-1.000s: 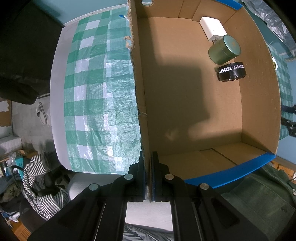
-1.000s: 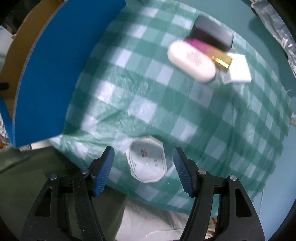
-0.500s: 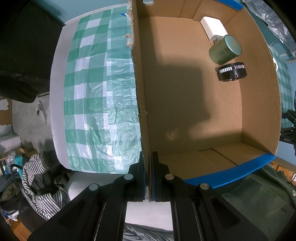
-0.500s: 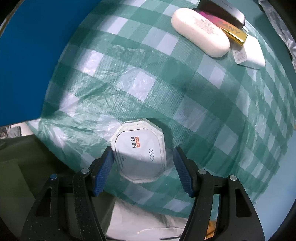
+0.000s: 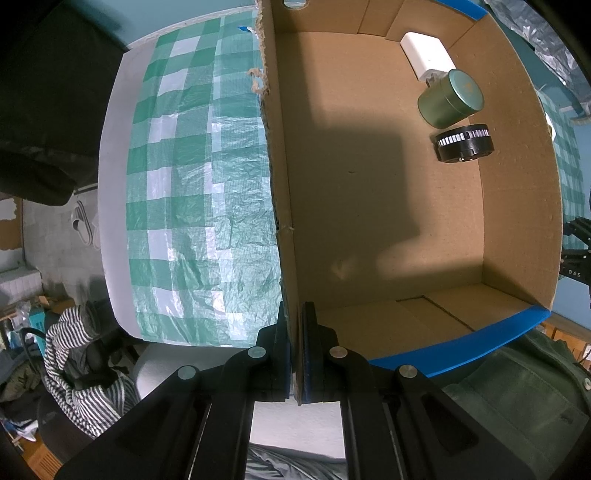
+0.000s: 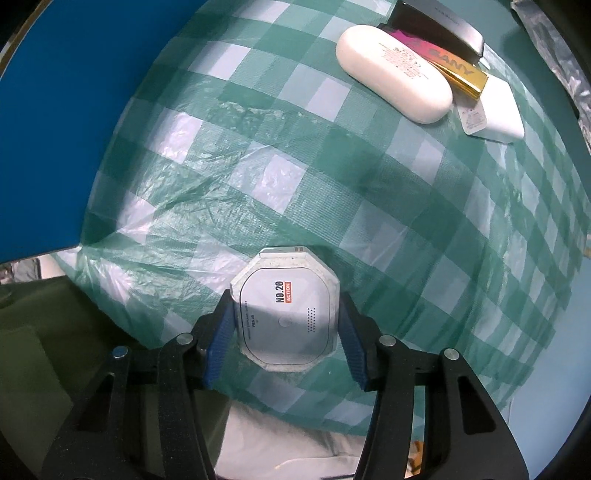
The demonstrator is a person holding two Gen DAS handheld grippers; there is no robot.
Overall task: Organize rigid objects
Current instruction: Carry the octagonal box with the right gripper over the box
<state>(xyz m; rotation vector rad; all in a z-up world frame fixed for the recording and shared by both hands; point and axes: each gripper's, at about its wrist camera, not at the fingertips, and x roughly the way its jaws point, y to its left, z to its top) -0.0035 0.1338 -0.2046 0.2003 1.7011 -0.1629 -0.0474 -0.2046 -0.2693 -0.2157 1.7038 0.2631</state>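
Observation:
A white octagonal box [image 6: 288, 284] labelled "No.20" lies on the green checked cloth near the table's front edge. My right gripper [image 6: 286, 308] points down over it. Its jaws are closing with the box between them, and both blue pads [image 6: 221, 325] touch its sides. My left gripper [image 5: 295, 314] is shut on the left wall [image 5: 280, 184] of an open cardboard box. Inside that box, at the far right, lie a white adapter [image 5: 426, 57], a green round tin [image 5: 448, 98] and a black round object [image 5: 463, 142].
At the far right of the cloth sit a white oval case [image 6: 393, 88], a pink and gold carton [image 6: 443, 61], a black case [image 6: 439, 26] and a flat white box [image 6: 495, 110]. The cardboard box's blue flap [image 6: 55, 110] stands to the left. A person's green clothing [image 5: 517, 387] is close by.
My right gripper sank over the octagonal box, and its jaws narrowed from wide apart to touching the box's sides. The left gripper kept still on the box wall.

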